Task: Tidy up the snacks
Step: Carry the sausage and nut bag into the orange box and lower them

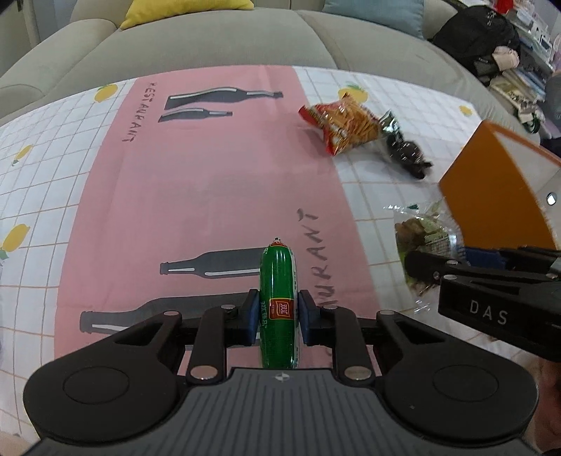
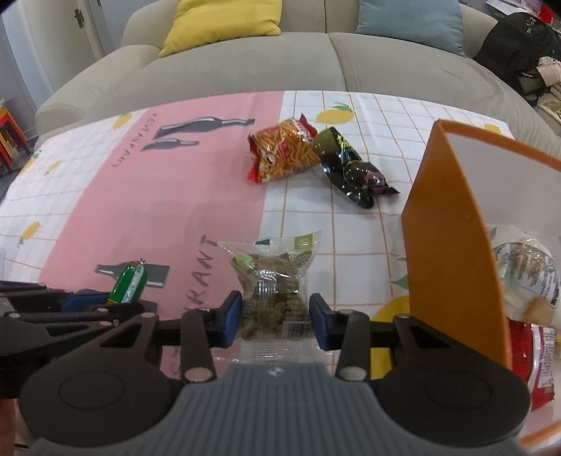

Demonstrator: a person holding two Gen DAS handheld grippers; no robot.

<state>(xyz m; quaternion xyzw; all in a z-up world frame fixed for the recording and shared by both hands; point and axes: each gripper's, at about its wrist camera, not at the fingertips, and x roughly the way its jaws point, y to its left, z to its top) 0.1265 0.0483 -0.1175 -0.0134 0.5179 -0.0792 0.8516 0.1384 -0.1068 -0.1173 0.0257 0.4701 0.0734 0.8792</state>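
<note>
Grey fabric sofa (image 2: 245, 63) stretched across 12 o'clock behind everything, with a yellow cushion (image 2: 224, 21) at 11 and a blue cushion (image 2: 410, 21) at 1. In front of that, table (image 2: 157, 196) under a pink and white checked cloth with bottle and lemon prints. Over at 3 o'clock in the right wrist view, orange box (image 2: 452, 252) standing on the table, already holding a clear snack pack (image 2: 526, 273) and a red pack (image 2: 533, 354).

Left tool (image 1: 277, 315) clenched tight on a green sausage (image 1: 277, 301), blue pads squeezing both sides, clipped tip poking out toward 12. Looks lifted off the cloth, hard to say for sure. Right tool (image 2: 275, 319) grasping a clear packet (image 2: 277, 280) of brownish-green bits, pads pressing its two edges, sitting at 3 o'clock of the left tool and just beside the orange box.

Out toward 1 o'clock from the left tool, red-orange crisps bag (image 2: 284, 154) lying flat, touching a shiny black packet (image 2: 347, 165) on its 3 o'clock side. Both loose on the table, well apart from either tool.
</note>
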